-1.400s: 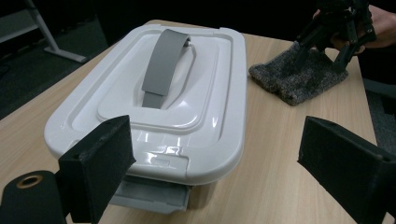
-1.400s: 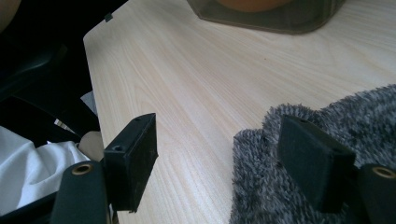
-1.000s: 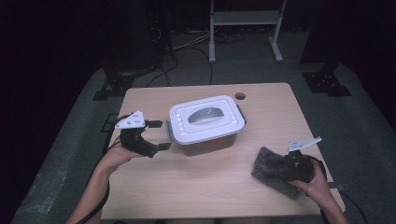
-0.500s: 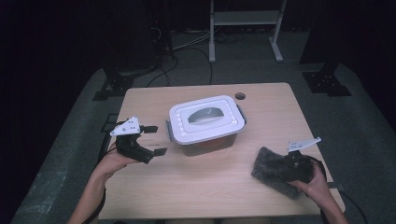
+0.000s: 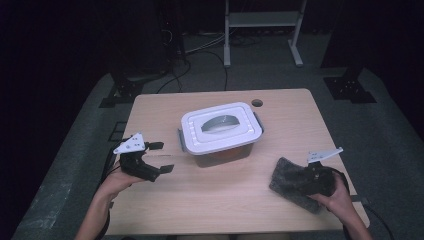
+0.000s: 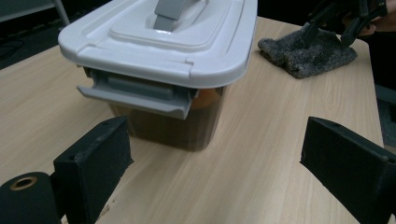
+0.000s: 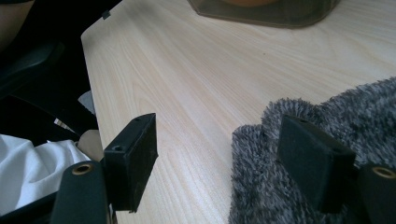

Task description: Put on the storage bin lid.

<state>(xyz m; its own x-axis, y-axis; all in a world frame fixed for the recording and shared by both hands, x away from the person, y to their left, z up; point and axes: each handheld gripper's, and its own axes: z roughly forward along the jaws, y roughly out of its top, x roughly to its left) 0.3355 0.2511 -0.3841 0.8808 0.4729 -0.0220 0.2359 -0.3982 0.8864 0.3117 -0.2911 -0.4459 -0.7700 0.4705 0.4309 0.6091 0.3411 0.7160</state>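
A clear plastic box with a white lid and grey handle [image 5: 220, 131] stands in the middle of the wooden table. Through its wall something orange shows. Its grey side latch [image 6: 140, 93] juts outward below the lid [image 6: 177, 42]. My left gripper [image 5: 162, 157] is open to the left of the box, a short way off, with nothing between its jaws [image 6: 215, 158]. A grey fuzzy cloth [image 5: 290, 177] lies at the front right. My right gripper [image 5: 304, 181] is open over it, one jaw resting on the cloth [image 7: 327, 121], the other above bare wood [image 7: 217, 158].
A round cable hole [image 5: 257, 103] sits near the table's far edge. Behind the table stand a white metal frame [image 5: 262, 30] and cables on the floor. The table's front edge [image 7: 93, 93] is close to my right gripper.
My left gripper has drawn back from the box, toward the front left of the table. The right gripper and cloth have stayed put.
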